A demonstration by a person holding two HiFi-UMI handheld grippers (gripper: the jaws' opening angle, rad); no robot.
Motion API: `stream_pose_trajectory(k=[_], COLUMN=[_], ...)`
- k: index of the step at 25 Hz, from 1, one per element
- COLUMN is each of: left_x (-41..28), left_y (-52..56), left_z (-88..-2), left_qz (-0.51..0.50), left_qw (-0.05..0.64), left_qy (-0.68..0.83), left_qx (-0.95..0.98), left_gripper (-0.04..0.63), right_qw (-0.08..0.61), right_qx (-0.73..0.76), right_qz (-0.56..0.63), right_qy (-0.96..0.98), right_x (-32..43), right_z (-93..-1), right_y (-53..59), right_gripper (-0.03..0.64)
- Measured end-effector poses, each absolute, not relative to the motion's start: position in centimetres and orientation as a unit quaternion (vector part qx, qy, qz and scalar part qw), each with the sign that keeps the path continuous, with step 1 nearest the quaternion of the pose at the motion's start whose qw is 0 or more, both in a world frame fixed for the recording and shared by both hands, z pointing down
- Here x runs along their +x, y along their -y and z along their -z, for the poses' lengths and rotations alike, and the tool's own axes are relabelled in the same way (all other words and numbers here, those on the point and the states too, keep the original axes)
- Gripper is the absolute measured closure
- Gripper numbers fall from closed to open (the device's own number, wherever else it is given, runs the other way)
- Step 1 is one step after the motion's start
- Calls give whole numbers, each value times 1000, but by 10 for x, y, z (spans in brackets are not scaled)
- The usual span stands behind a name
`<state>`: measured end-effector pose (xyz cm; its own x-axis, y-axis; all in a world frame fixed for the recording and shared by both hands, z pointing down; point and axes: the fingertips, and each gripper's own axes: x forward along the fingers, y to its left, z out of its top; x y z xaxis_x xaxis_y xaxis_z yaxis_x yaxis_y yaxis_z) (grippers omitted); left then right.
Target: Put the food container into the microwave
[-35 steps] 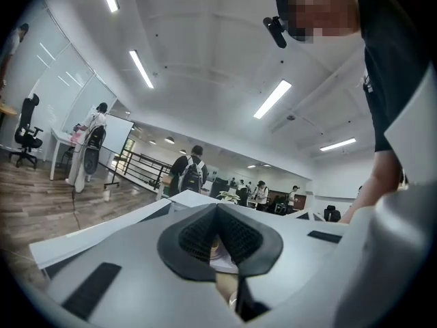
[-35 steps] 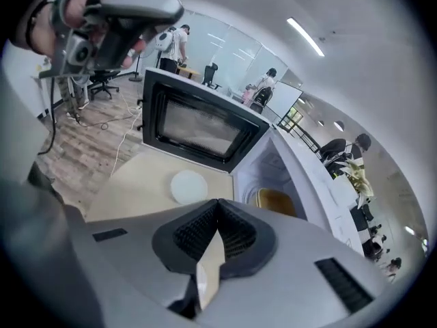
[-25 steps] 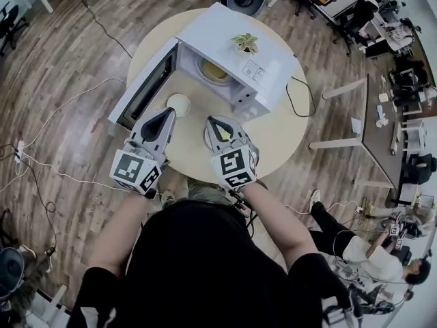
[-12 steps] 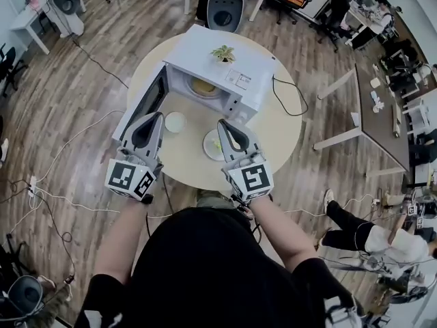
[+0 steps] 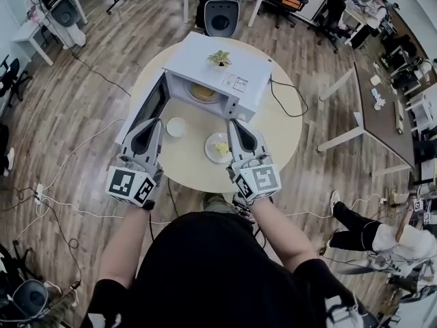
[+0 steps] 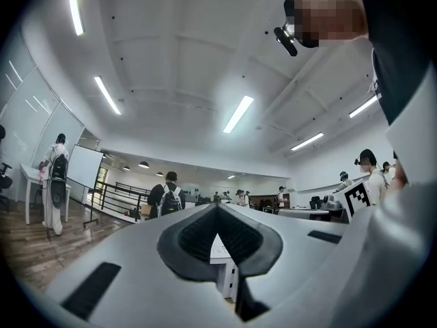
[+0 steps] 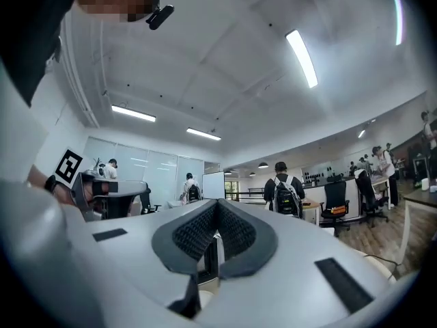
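We hold both grippers above the near side of the round worktop (image 5: 276,139). Left gripper (image 5: 156,123): jaws together, nothing btw. them. Right gripper (image 5: 235,124): jaws together too, empty. The food container (image 5: 218,147), open w/ yellow food inside, sits on the worktop at 6 o'clock from the microwave (image 5: 225,70), at 9 o'clock of the right jaws in the head view. The microwave door (image 5: 145,108) stands open at 8 o'clock. A small white disc (image 5: 176,126) lies btw. door and container. A potted plant (image 5: 220,58) sits on top of the microwave.
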<state>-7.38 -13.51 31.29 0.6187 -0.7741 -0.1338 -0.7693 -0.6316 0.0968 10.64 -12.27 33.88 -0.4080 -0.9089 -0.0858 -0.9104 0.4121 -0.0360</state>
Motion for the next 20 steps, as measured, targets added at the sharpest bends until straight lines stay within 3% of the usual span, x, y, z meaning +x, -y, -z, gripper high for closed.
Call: stream_pose_trajectory(k=[20], left_x=[-80], left_y=[105], left_z=[-303], left_qz=[82], left_qw=[10], left_qy=[438], left_qx=[895], left_gripper=[577], right_qw=[67], right_qx=[-557], right_qz=[18], right_qy=[-827], right_x=[120], right_z=[-356], right_y=[103], right_gripper=[603])
